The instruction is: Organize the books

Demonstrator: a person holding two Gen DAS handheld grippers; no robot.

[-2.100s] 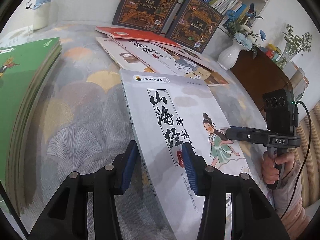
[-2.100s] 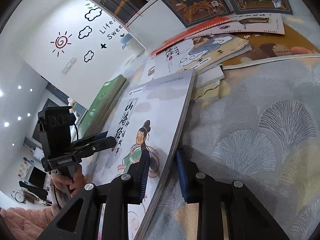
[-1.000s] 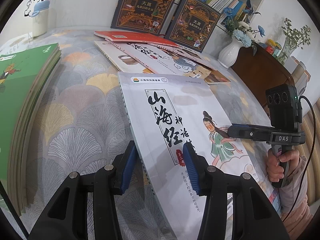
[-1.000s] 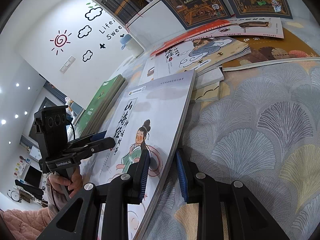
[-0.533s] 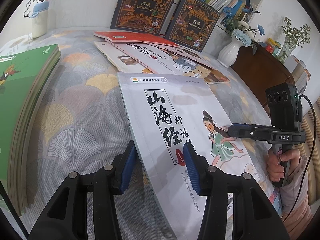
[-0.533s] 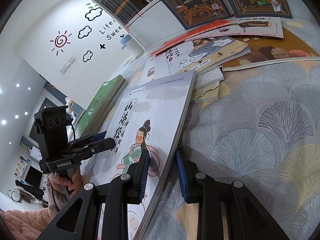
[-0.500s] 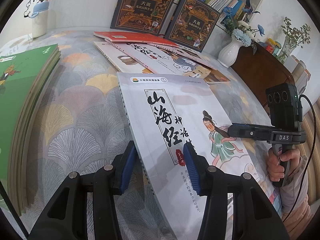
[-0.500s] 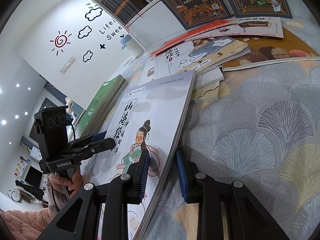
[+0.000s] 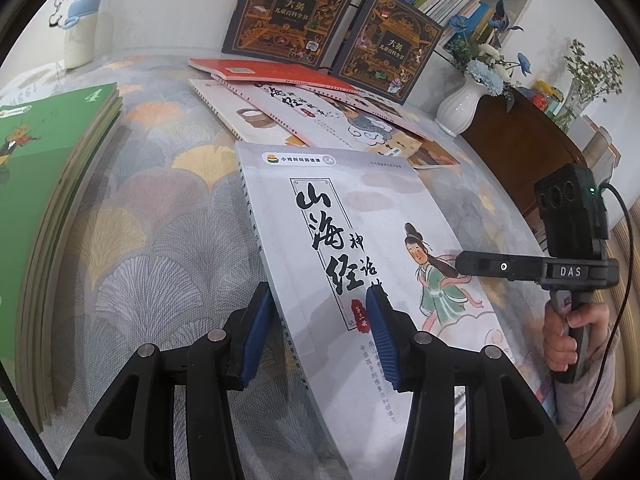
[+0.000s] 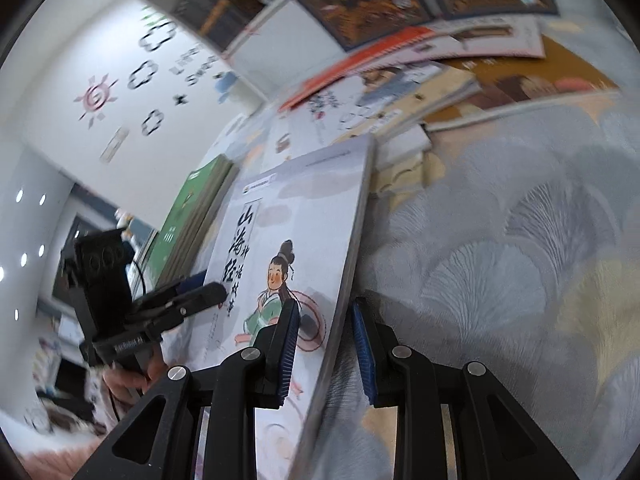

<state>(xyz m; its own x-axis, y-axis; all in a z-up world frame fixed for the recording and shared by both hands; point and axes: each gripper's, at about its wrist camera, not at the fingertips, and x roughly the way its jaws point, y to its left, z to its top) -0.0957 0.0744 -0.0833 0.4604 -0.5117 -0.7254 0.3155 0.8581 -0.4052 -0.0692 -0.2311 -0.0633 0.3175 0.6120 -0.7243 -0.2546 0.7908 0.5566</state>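
Grippers left [image 9: 316,332] and right [image 10: 324,344] each clamp opposite white book [image 9: 340,216] edges.

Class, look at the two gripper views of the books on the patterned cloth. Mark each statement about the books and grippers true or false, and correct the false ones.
1. Both grippers straddle edges of the same grey-white book. True: the left gripper is at its spine edge, the right gripper at the opposite edge.
2. The green book stack lies under the grey-white book. False: it lies apart, off to the side.
3. Two dark ornate books stand upright behind the loose pile. True.
4. The white vase is empty. False: it holds blue and white flowers.
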